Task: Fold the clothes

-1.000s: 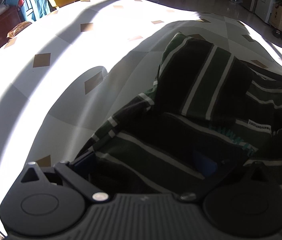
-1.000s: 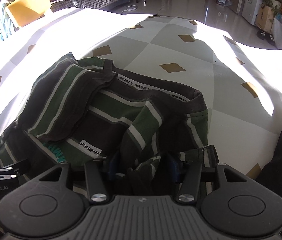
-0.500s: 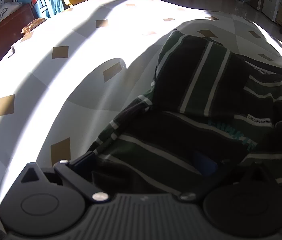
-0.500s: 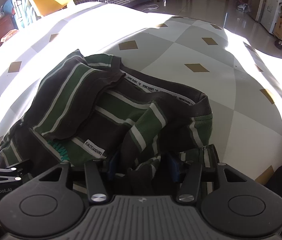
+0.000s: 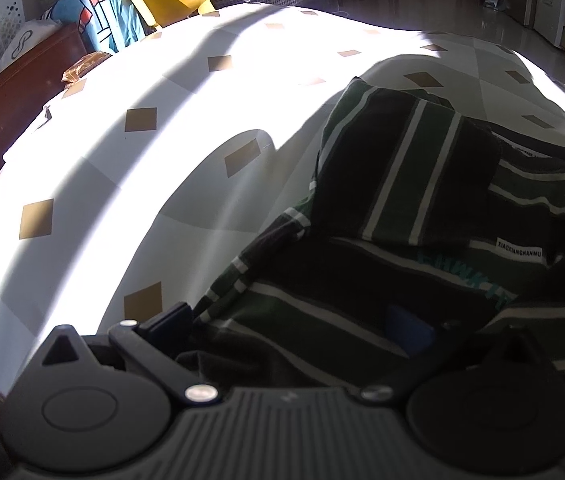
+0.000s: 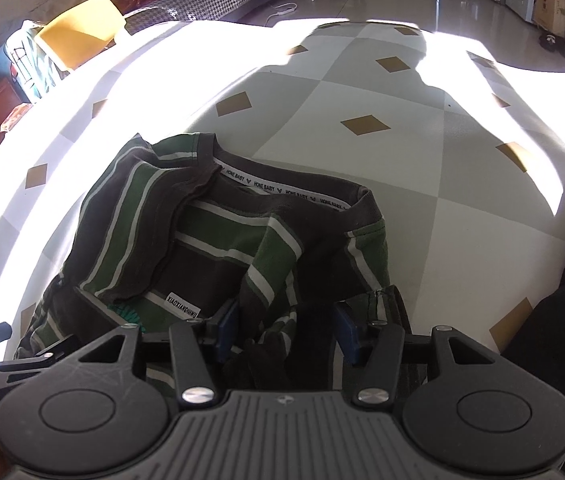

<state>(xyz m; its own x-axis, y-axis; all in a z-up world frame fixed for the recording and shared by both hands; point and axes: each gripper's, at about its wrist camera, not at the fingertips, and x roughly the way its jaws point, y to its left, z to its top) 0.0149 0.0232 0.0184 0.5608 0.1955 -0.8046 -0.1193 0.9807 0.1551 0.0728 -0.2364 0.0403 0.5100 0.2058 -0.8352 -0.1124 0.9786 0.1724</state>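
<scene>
Shirt (image 6: pixel 218 240) lifted farther (bunched), between right tool (image 6: pixel 288 330) pads — clamped

You can read two texts, both on the striped shirt (image 6: pixel 218 240). White sewn tag (image 6: pixel 183 305) reads "XIAOXIANGHANMU", legible in both wrist views (image 5: pixel 519 249). Neck tape (image 6: pixel 282 192) inside the collar repeats "HONE BABY" with a small heart between the words. Teal print (image 5: pixel 466 280) below the tag is partly covered and unreadable.
</scene>
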